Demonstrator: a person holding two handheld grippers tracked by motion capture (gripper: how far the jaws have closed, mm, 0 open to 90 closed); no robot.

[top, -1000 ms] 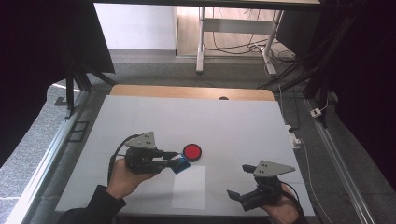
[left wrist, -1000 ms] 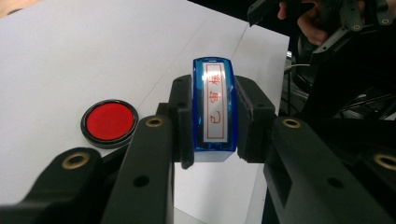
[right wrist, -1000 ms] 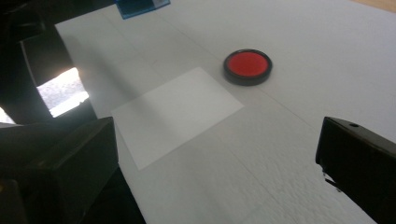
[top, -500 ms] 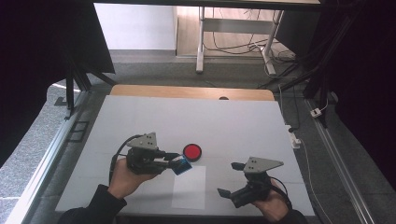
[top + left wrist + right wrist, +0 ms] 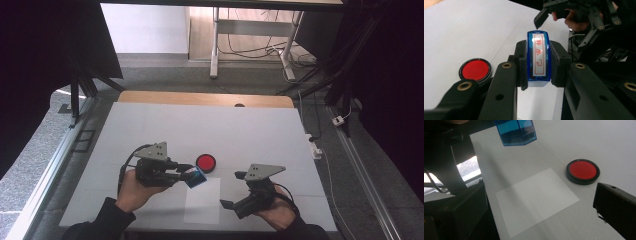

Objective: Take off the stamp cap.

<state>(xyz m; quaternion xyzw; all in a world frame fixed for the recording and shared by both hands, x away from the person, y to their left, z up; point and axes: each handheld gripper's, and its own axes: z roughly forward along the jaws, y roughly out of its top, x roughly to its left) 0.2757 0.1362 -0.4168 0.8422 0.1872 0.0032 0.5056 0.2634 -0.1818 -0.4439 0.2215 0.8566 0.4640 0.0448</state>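
The blue stamp (image 5: 538, 58) is kept clamped in the left gripper (image 5: 186, 172) above the paper (image 5: 536, 197). The right gripper (image 5: 232, 192), jaws spread and empty, has been moved inward toward the sheet, presumably to steady it.

Your blue stamp (image 5: 538, 58), its white label printed with red characters, is clamped above the table, just beside the round red ink pad (image 5: 205, 162) and over the white paper sheet's (image 5: 202, 201) far edge.
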